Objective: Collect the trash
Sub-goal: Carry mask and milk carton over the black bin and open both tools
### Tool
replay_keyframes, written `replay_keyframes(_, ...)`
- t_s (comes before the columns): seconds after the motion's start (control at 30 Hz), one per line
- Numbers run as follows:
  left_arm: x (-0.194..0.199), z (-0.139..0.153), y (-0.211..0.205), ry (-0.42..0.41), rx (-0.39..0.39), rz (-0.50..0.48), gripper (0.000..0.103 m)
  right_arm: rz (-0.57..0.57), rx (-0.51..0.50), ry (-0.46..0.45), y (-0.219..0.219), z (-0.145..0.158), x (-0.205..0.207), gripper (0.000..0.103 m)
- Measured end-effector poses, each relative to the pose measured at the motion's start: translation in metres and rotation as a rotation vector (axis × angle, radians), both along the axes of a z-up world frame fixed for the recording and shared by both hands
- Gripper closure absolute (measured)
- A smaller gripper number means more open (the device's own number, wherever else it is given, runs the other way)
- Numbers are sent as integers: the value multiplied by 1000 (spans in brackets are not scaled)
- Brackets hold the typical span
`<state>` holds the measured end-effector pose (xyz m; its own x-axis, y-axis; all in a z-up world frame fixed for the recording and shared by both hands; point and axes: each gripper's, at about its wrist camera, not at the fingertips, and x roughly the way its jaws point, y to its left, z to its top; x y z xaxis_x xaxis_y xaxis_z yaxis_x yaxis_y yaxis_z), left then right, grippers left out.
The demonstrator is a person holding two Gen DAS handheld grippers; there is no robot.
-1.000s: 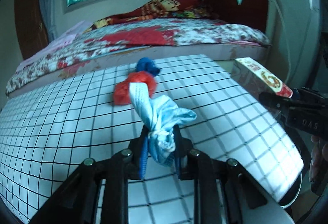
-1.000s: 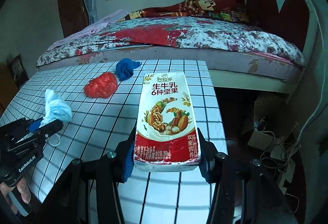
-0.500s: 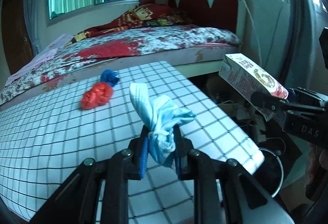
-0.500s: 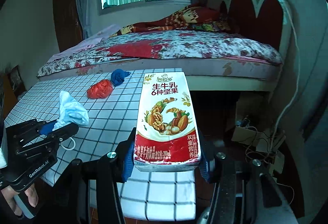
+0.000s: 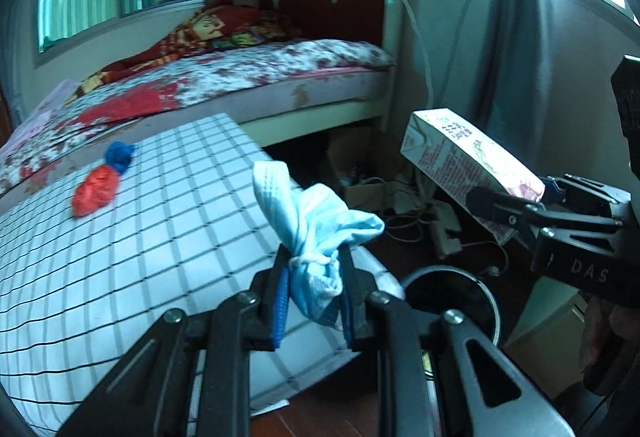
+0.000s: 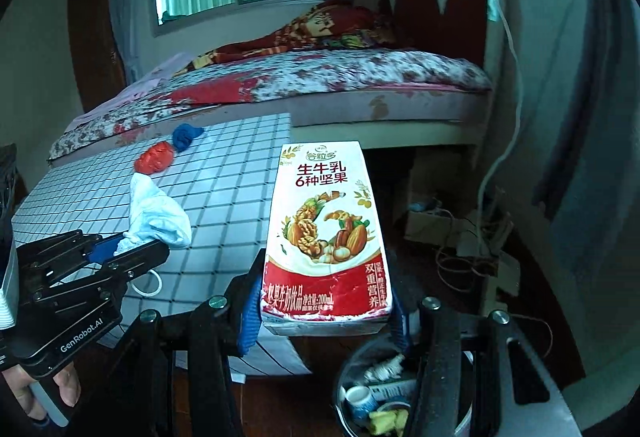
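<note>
Trash bin (image 6: 400, 393) bottom centre of right view, already part full. Milk carton (image 6: 326, 241) clamped in right gripper (image 6: 324, 321) above it; crumpled face mask (image 5: 316, 233) pinched narrow in left gripper (image 5: 314, 301), mid-frame. Centre each over rim before releasing.

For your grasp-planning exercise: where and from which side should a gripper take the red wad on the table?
Grip the red wad across its narrower middle, coming from above. It lies low and lumpy on the table, so there is no edge to hook, and the blue wad sits close by its far end, crowding that side.
</note>
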<state>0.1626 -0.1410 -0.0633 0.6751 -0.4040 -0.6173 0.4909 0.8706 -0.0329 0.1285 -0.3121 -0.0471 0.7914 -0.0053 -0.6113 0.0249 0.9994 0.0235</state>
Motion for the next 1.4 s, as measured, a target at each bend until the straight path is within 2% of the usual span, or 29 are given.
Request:
replay_keyframes(0.37, -33, -17, -75, 73, -2, -163, 81, -97, -1, 58, -65, -27, -59, 50)
replay_keyframes(0.57, -41, -40, -107, 144, 13, -218, 81, -121, 6, 102, -95, -53, -79, 50)
replay_keyframes(0.7, -38, -61, -121, 222, 6, -262, 81, -125, 19, 142, -113, -74, -86, 50)
replay_keyframes(0.83, -33, -85, -135, 299, 9, -290, 81, -111, 23, 193, -125, -99, -83, 50)
replay_keyframes(1.2, -11, -139, -164, 401, 83, -311, 80, -52, 16, 331, -141, -162, -57, 50)
replay_keyframes(1.4, 1, -165, -173, 454, 87, -330, 78, -25, 24, 375, -145, -186, -43, 50)
